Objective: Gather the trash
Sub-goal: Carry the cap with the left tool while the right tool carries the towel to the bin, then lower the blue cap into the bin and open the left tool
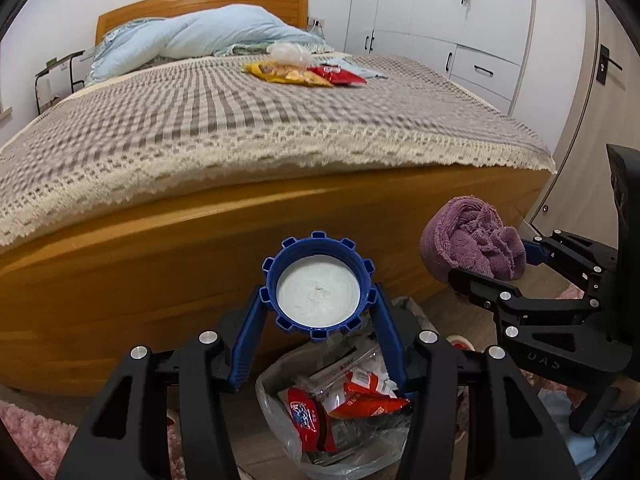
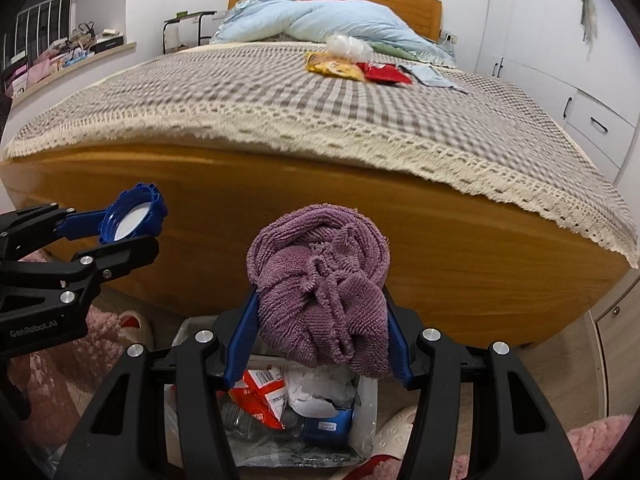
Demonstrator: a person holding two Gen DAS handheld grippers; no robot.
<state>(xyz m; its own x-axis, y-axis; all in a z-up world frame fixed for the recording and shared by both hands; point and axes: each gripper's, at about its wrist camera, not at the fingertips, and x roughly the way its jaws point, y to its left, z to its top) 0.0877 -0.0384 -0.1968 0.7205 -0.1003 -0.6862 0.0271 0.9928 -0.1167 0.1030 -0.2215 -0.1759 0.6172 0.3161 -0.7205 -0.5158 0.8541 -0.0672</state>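
A wooden bed (image 1: 208, 240) fills the room, covered by a grey-and-cream checked bedspread (image 1: 224, 120) with a fringed cream edge hanging over the footboard. A pale blue duvet (image 1: 216, 32) is bunched against the wooden headboard (image 2: 404, 4). White wardrobes (image 1: 432, 12) with dark handles line the wall beside the bed. A small side table (image 2: 188, 28) stands by the headboard. Pink fluffy rug (image 2: 600, 444) lies on the wooden floor.

A blue notched lid (image 1: 318, 284) with a white liner and a bunched purple cloth (image 2: 324, 284) are hanging above a clear-lined trash bin (image 1: 280, 412) that is holding red wrappers (image 1: 308, 416) and crumpled paper (image 2: 316, 392).
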